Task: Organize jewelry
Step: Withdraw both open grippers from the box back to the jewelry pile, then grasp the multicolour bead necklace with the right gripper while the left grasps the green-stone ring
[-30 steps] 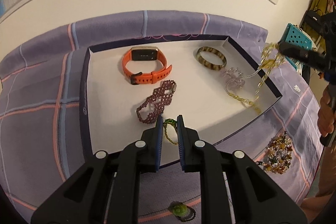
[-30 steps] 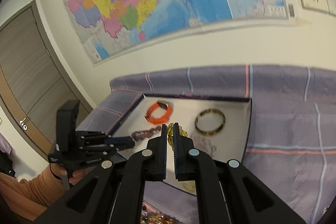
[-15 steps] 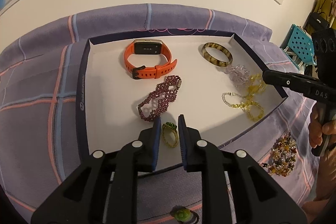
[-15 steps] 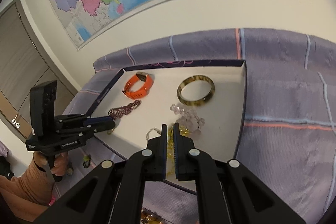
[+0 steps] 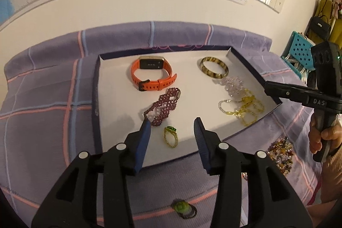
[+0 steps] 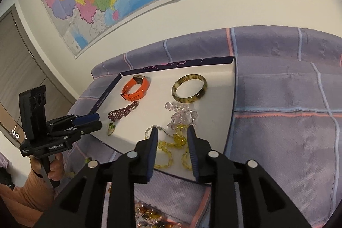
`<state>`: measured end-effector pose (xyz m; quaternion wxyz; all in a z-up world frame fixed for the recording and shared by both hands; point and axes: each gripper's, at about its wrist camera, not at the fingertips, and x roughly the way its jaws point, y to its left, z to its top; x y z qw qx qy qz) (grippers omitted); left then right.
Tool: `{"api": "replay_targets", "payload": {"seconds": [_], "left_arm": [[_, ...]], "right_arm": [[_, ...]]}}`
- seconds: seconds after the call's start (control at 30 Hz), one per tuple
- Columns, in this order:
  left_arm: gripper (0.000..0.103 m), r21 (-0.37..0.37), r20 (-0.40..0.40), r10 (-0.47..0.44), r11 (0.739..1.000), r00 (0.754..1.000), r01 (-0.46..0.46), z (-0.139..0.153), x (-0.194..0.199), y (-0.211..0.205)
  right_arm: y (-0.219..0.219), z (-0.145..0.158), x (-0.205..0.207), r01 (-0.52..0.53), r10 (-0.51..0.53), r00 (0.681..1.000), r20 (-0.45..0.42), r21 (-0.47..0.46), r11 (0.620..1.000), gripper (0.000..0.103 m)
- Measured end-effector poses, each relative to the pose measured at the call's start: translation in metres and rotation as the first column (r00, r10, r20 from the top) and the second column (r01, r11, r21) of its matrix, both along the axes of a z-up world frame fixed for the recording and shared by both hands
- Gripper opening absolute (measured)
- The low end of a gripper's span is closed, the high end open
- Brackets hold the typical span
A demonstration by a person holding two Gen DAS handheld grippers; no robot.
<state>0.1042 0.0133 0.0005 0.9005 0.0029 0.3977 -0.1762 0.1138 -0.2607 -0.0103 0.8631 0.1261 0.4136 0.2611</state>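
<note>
A shallow white tray [image 5: 115, 99] with a dark rim lies on the purple cloth. In it lie an orange watch [image 5: 152, 76], a brown bangle [image 5: 214, 71], a purple beaded bracelet [image 5: 163, 107], a clear bead bracelet [image 5: 233, 83], a yellow bead necklace [image 5: 245, 109] and a gold ring with a green stone [image 5: 171, 136]. My left gripper [image 5: 173, 127] is open above the ring, which lies free. My right gripper [image 6: 173, 134] is open over the yellow necklace [image 6: 171, 142], which lies in the tray.
A green ring [image 5: 183, 207] lies on the cloth in front of the tray. A heap of mixed coloured beads [image 5: 281, 153] lies on the cloth at the right. The wall with a map is just behind. A teal crate [image 5: 299, 52] stands far right.
Both grippers have opened. The left one let go of the gold ring in the tray. The right one lowered the yellow necklace into the tray and let it go.
</note>
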Motion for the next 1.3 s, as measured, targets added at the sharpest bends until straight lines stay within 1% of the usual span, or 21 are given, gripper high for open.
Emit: {"api": "replay_targets", "payload": {"seconds": [0.07,0.13,0.3,0.4,0.6,0.7,0.8,0.87,0.93,1.0,1.07,1.13,1.2,1.3], "left_arm": [[0.045,-0.006,0.021,0.003,1.0,1.0,-0.002,0.005,-0.008,0.003],[0.046,-0.013,0.034,0.001,1.0,0.999,-0.001,0.008,-0.013,0.005],[0.048,-0.022,0.063,0.015,1.0,0.998,-0.014,0.016,-0.032,0.016],[0.048,-0.035,0.071,0.03,0.999,0.997,-0.027,0.019,-0.043,0.025],[0.049,-0.021,0.072,0.036,0.999,0.997,-0.034,0.017,-0.063,0.032],[0.051,-0.02,0.071,0.03,0.999,0.997,-0.029,0.014,-0.07,0.031],[0.051,-0.014,0.066,0.021,1.0,0.998,-0.021,0.01,-0.077,0.027],[0.052,-0.013,0.059,0.016,1.0,0.998,-0.015,0.007,-0.079,0.024],[0.052,-0.019,0.049,0.008,1.0,0.999,-0.007,0.003,-0.081,0.021],[0.052,-0.023,0.041,0.002,1.0,0.999,-0.001,0.001,-0.083,0.018],[0.052,-0.025,0.035,-0.001,1.0,0.999,0.002,-0.001,-0.085,0.015],[0.052,-0.026,0.03,-0.004,1.0,1.0,0.004,-0.003,-0.087,0.013],[0.052,-0.023,0.026,-0.004,1.0,1.0,0.005,-0.004,-0.089,0.011],[0.052,-0.023,0.019,-0.006,1.0,1.0,0.007,-0.007,-0.09,0.01]], "right_arm": [[-0.002,0.003,-0.004,0.003,-0.003,1.0,0.007,0.004,1.0,0.029],[-0.003,0.006,-0.009,0.005,-0.005,1.0,0.017,0.007,1.0,0.035],[-0.002,0.012,-0.023,-0.003,0.003,0.999,0.039,0.005,1.0,0.041],[-0.001,0.014,-0.033,-0.009,0.01,0.999,0.051,-0.004,1.0,0.048],[0.0,0.011,-0.059,-0.025,0.026,0.998,0.051,-0.033,0.999,0.05],[0.004,0.006,-0.076,-0.048,0.051,0.998,0.044,-0.069,0.996,0.05],[0.013,0.003,-0.092,-0.095,0.099,0.994,0.035,-0.088,0.992,0.049],[0.025,0.0,-0.104,-0.137,0.142,0.989,0.034,-0.134,0.982,0.047],[0.036,-0.003,-0.113,-0.176,0.184,0.982,0.032,-0.169,0.97,0.038],[0.047,-0.009,-0.119,-0.218,0.225,0.974,0.018,-0.182,0.959,0.034],[0.054,-0.016,-0.119,-0.224,0.23,0.973,0.007,-0.201,0.954,0.032],[0.058,-0.019,-0.118,-0.225,0.23,0.973,0.001,-0.214,0.951,0.028],[0.062,-0.02,-0.118,-0.225,0.234,0.972,0.014,-0.227,0.948,0.026],[0.067,-0.02,-0.117,-0.217,0.232,0.972,0.025,-0.269,0.938,0.018]]}}
